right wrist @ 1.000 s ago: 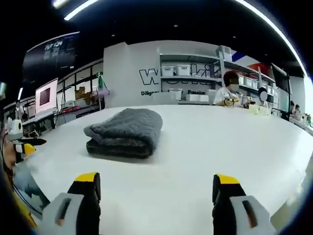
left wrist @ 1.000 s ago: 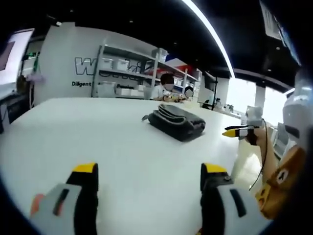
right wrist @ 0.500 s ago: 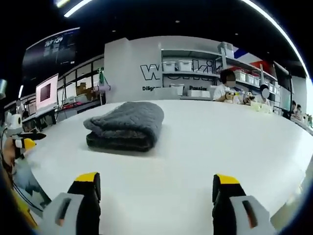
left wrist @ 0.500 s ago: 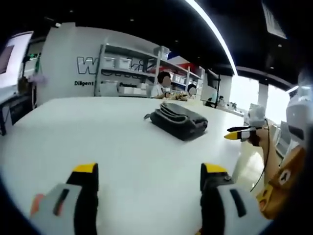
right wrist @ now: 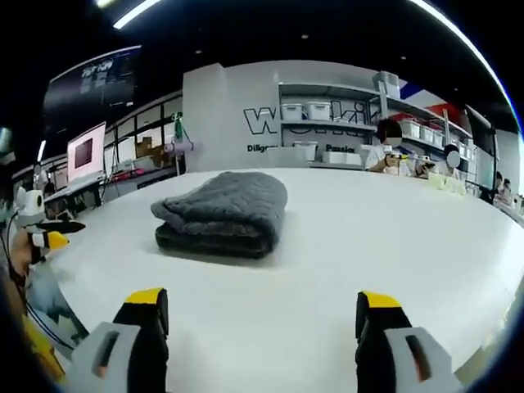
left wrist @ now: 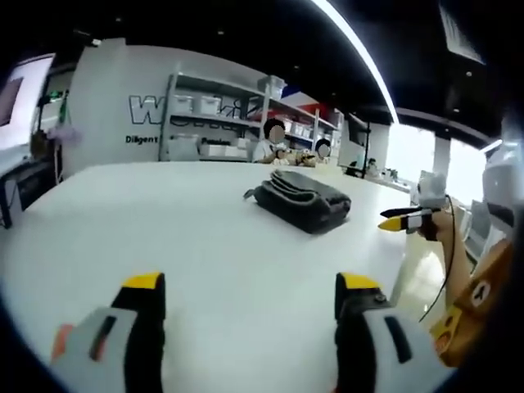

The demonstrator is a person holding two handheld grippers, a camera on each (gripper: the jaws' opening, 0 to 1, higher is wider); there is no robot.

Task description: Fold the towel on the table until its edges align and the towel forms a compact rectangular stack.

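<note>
Holding both grippers, left [left wrist: 246,299] and right [right wrist: 255,315], spread and empty, we see the folded towel [right wrist: 223,213] mid-table [right wrist: 393,237]; nudging it now could spoil aligned edges.

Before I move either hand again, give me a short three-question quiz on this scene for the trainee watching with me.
1. True or false: the grey towel lies folded in a compact stack on the white table.
2. Which holds the towel? A) the left tool B) the right tool C) neither.
3. Fill in: in the right gripper view, the shelves with storage bins stand ____ the table, against the back wall.

Key
1. True: it is folded over into layers, and the layered edges show in the left gripper view.
2. C: both tools are open, apart from the towel, above bare table.
3. Behind.
</note>
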